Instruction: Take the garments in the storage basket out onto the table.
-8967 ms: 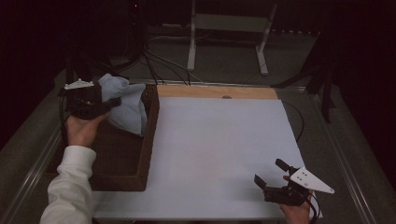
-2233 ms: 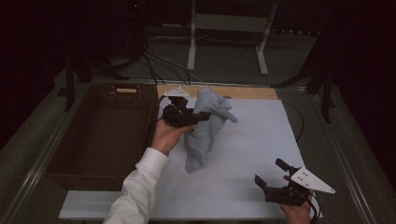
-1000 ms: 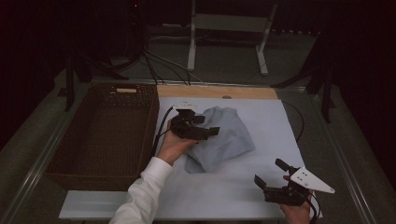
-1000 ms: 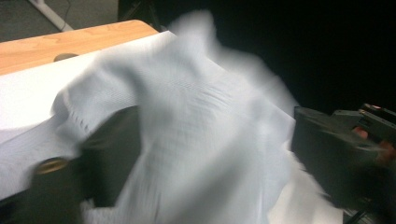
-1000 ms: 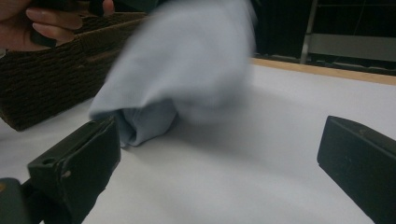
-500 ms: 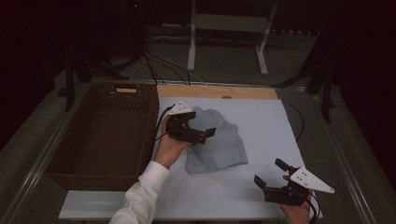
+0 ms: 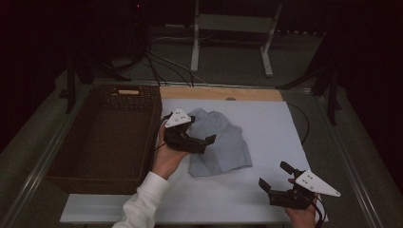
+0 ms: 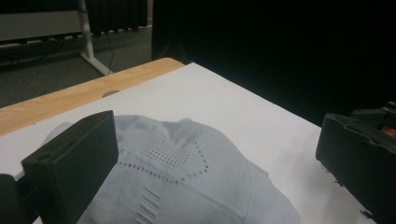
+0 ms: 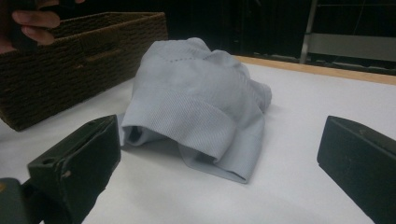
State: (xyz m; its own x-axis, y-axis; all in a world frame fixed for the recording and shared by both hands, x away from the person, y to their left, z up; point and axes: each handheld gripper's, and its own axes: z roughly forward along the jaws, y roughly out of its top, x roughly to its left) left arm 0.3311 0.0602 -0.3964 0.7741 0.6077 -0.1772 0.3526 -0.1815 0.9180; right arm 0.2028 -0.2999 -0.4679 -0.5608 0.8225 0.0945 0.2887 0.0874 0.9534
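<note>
Fingers of the left gripper (image 7: 205, 142), just spread, hover over the crumpled cloth (image 7: 221, 145) beside the basket (image 7: 102, 137) near the bench's back edge.

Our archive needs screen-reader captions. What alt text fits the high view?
A crumpled light blue garment lies on a white table, with the open left gripper over its left edge. A brown wicker basket sits left; the open right gripper rests near the front right.

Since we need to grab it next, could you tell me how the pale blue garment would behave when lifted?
The pale blue garment lies crumpled in soft folds, so it would probably droop limply. Its thin knit looks light, and pushing would likely bunch it rather than slide it.
</note>
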